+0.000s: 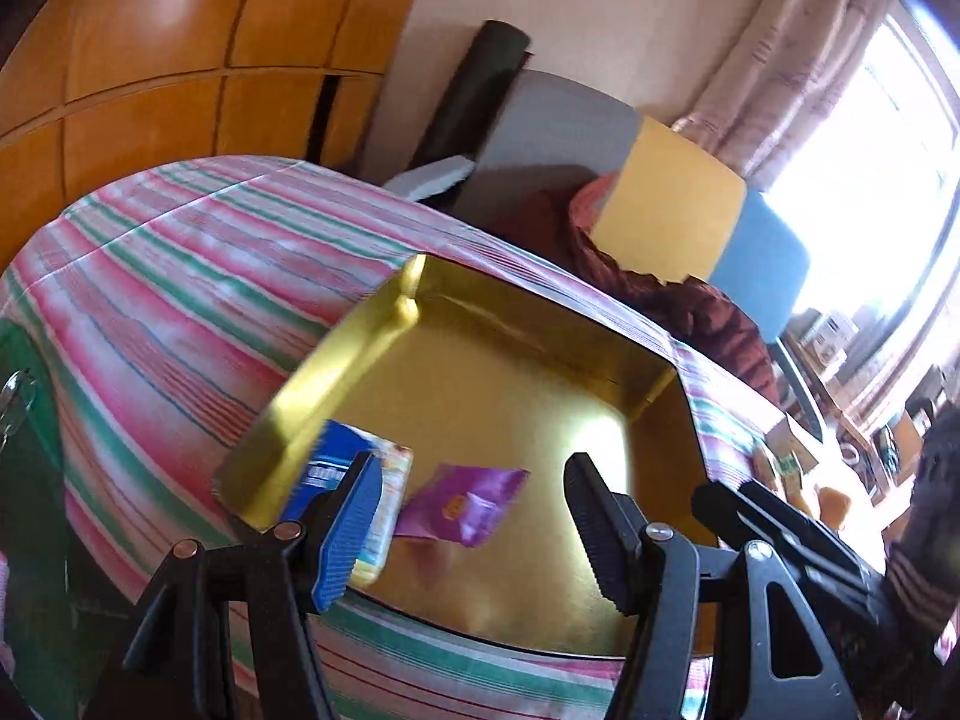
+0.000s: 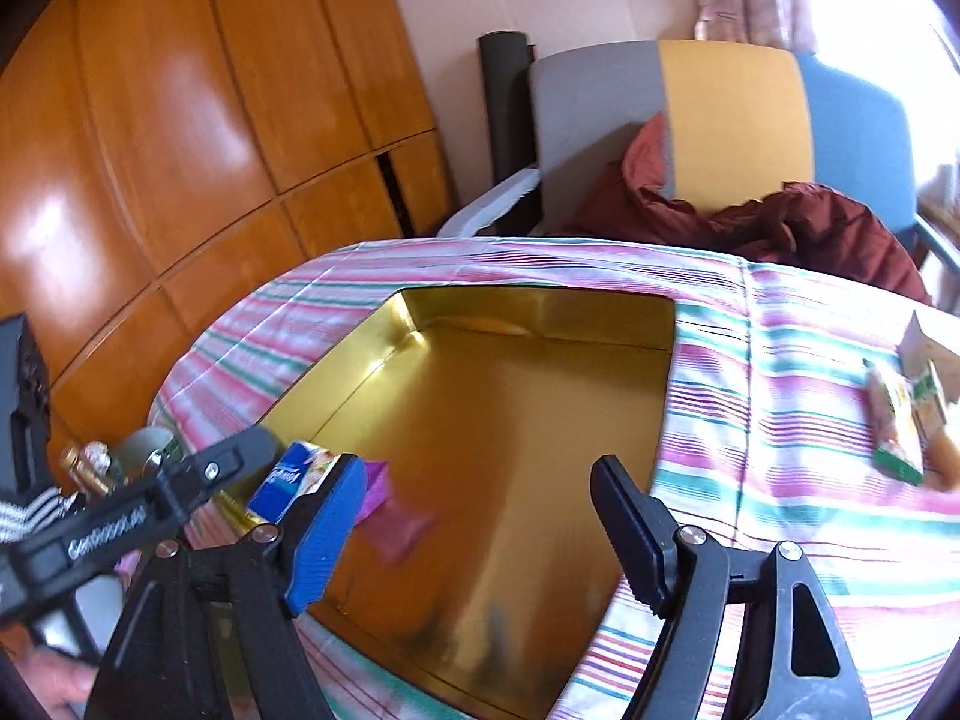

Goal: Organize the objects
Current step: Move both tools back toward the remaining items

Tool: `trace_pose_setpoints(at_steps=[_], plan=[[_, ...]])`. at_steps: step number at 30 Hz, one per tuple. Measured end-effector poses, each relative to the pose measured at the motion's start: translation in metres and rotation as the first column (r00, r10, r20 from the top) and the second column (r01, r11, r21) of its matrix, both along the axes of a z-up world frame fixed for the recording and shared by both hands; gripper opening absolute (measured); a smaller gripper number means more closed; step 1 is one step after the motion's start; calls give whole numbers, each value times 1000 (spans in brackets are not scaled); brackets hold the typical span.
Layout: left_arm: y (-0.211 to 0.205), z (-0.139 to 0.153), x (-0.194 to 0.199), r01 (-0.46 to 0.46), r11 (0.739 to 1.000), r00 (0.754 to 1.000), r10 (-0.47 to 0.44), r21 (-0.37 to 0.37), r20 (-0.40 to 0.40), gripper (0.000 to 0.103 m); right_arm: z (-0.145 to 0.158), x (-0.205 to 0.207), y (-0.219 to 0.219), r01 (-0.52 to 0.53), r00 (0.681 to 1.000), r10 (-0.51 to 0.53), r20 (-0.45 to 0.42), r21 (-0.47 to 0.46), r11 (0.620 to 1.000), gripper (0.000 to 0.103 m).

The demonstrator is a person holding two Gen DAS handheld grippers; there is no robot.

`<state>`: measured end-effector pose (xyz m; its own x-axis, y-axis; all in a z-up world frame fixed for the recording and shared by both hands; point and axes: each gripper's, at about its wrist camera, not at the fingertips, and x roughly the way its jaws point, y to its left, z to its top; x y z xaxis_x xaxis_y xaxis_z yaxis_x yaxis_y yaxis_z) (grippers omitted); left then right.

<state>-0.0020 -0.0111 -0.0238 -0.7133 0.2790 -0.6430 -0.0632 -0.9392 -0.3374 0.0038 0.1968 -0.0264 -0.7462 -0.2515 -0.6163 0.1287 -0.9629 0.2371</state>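
Though blurred, purple packet (image 1: pixel 462 504) lies flat — long axis unclear.

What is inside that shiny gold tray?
The gold tray holds a purple packet and a blue-and-white packet, partly hidden behind the left hand-held gripper. The rest looks bare.

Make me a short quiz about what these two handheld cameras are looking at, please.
1. True or false: the gold tray sits on a striped tablecloth.
2. Which packets lie inside the tray? A) purple packet and blue packet B) a green carton only C) none
3. Fill in: both the left gripper and the right gripper are ____ and hold nothing.

Key: 1 true; 2 A; 3 open.
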Motion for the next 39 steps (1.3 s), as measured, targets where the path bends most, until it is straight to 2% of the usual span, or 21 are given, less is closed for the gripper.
trace_pose_setpoints(at_steps=[8,18,24,28,35,39], plan=[[34,6,14,121,992,991,-122,-25,-47,64,-1,5,35,106,994,-106,0,-28,994,80],[76,13,35,280,959,956,-283,-47,-83,64,2,17,91,254,967,-254,-12,-14,967,83],[103,13,47,357,932,930,-361,-69,-68,65,-7,34,145,385,923,-386,9,4,923,84],[122,10,52,418,906,907,-421,-71,-29,65,-22,50,185,464,884,-464,54,11,886,86],[154,11,62,499,860,864,-504,-106,-20,65,-43,79,253,568,815,-570,105,53,821,86],[169,9,66,528,841,846,-533,-119,-4,65,-45,76,283,589,800,-589,116,37,807,86]])
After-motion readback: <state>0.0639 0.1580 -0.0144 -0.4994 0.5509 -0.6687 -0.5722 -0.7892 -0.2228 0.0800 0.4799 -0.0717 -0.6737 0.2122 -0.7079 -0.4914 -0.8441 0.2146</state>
